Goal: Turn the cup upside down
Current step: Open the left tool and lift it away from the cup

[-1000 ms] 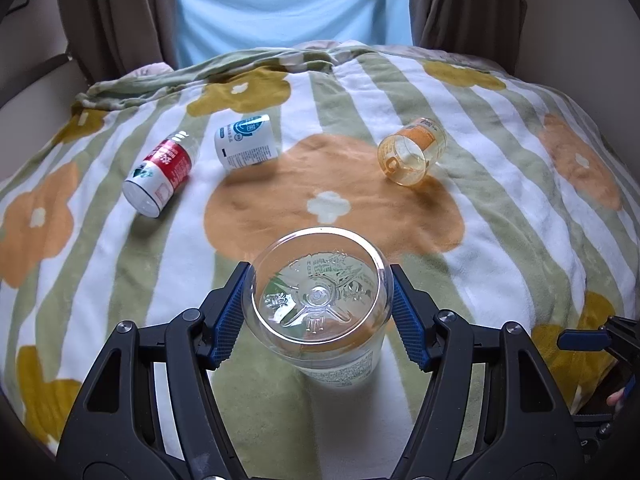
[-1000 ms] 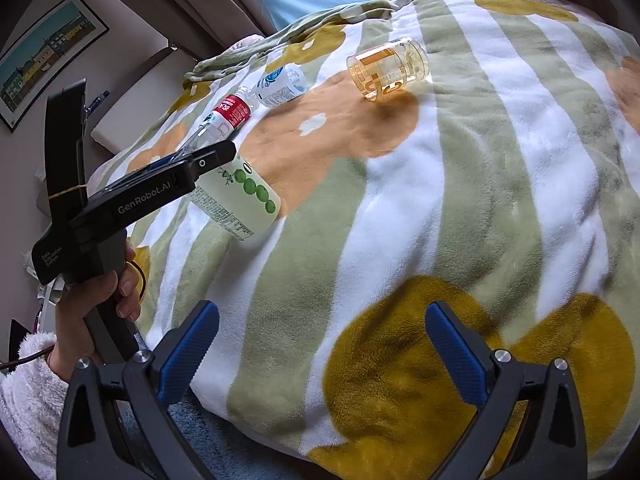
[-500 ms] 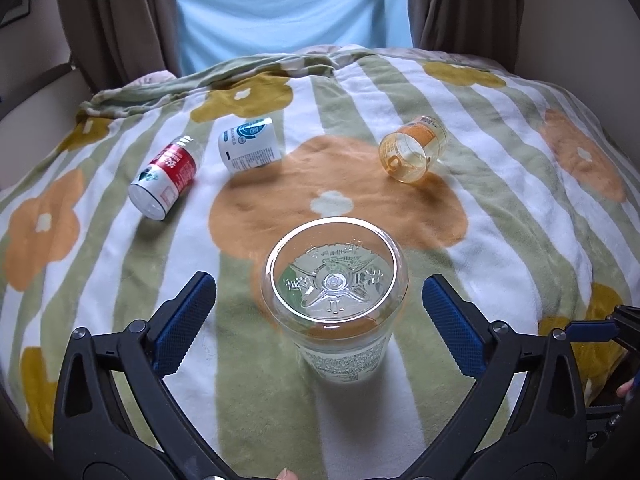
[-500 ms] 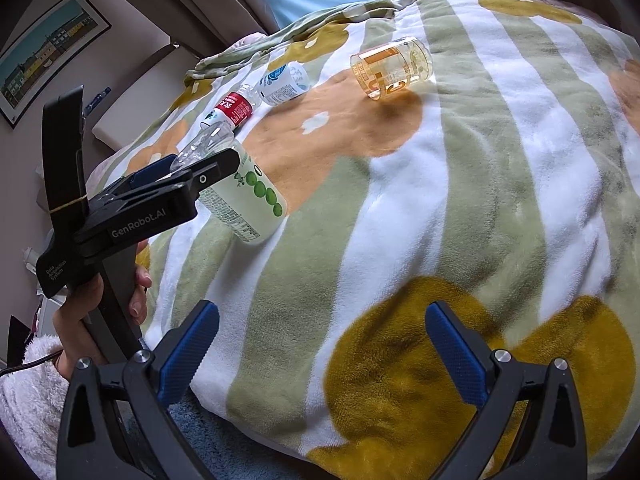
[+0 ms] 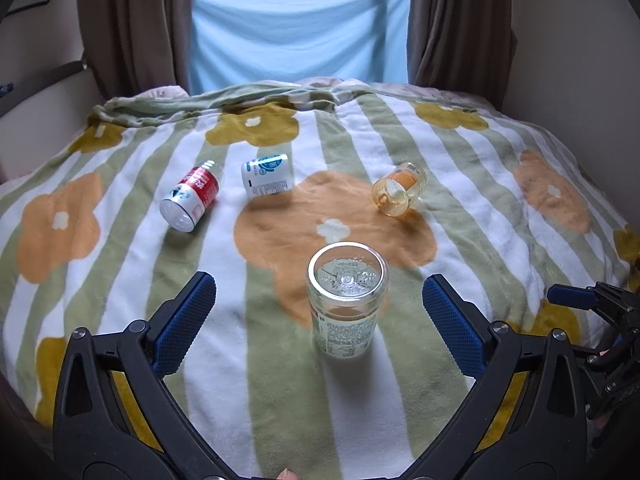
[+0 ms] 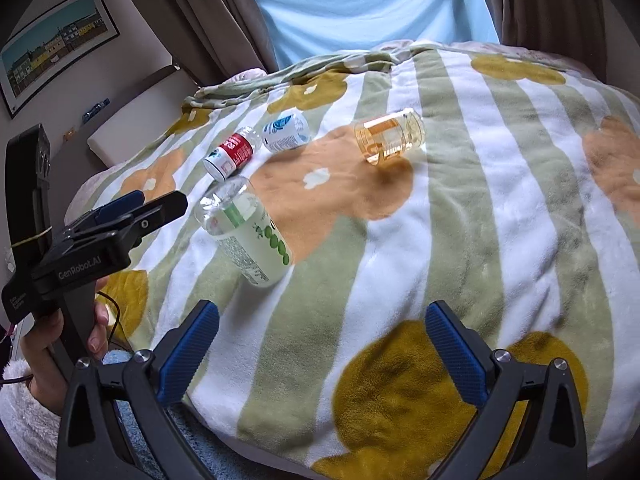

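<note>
Cup (image 5: 347, 304) stands inverted on soft bed (image 5: 500, 200); my left gripper (image 5: 318, 322) and right gripper (image 6: 320, 350) fingers gape empty; a nudge could topple it.

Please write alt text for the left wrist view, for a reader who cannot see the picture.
A clear plastic cup stands upside down, base up, on a flower-patterned blanket, between the wide-open blue-padded fingers of the left gripper, untouched. Behind it, three smaller containers lie on their sides.
</note>
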